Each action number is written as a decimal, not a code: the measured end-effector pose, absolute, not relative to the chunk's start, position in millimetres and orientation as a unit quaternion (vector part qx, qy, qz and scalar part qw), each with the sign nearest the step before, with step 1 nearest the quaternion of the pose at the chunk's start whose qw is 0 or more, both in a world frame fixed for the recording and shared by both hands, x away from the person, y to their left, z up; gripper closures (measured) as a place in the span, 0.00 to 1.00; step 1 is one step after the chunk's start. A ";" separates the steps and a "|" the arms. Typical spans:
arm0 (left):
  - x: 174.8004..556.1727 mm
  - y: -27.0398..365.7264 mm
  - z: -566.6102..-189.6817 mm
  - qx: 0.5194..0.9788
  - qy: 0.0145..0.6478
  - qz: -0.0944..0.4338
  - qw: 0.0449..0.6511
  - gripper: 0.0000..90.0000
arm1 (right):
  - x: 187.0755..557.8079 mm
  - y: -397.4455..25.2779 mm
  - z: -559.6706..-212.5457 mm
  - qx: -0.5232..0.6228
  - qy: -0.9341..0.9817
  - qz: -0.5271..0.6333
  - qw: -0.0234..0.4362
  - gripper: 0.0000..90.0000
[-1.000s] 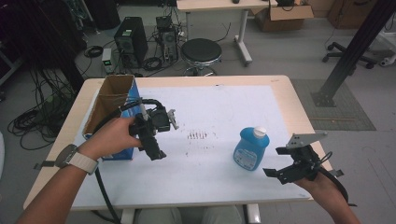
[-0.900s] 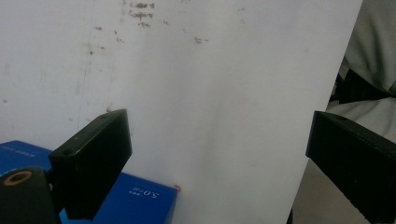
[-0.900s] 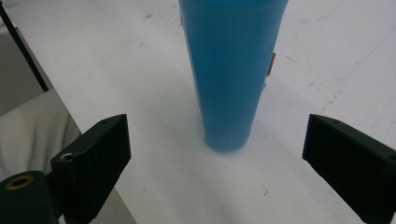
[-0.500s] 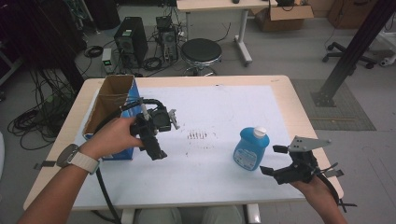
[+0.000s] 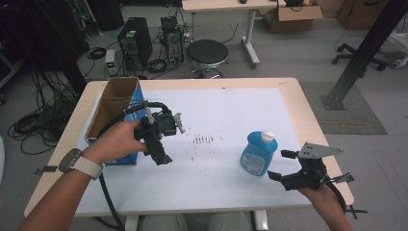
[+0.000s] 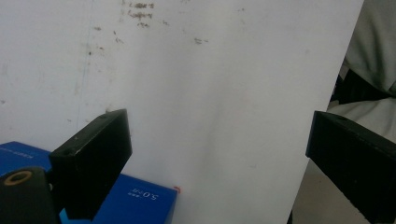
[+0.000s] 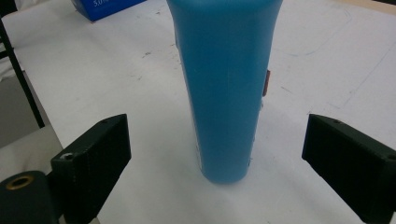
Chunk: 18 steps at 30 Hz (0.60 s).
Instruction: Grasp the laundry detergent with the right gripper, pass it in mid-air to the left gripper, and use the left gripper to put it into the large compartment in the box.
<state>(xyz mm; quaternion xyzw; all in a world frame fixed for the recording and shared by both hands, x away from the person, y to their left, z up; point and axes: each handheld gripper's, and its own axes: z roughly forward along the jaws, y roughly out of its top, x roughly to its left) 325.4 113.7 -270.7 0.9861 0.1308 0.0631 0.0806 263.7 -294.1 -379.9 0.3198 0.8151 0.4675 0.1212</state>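
My right hand-held gripper (image 5: 281,166) is spread wide and holds nothing. The upright blue plastic bottle with a white cap (image 5: 258,153) stands on the white-covered table (image 5: 231,115) just beyond it at about 10 o'clock, lined up between the jaws in the right gripper view but not touched. My left hand-held gripper (image 5: 162,156), also wide open and empty, hovers over the table at 9 o'clock from the bottle, beside the open blue cardboard box (image 5: 115,103).
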 end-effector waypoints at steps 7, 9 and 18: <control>326.2 112.9 -270.6 0.986 0.130 0.062 0.079 0.08 | 266.1 -288.6 -384.0 0.318 0.810 0.476 0.126 0.09; 326.5 113.3 -270.7 0.987 0.129 0.062 0.078 0.08 | 267.1 -287.2 -385.2 0.317 0.808 0.479 0.129 0.09; 327.7 114.5 -271.6 0.986 0.133 0.061 0.078 0.08 | 273.2 -279.8 -392.7 0.318 0.798 0.494 0.135 0.09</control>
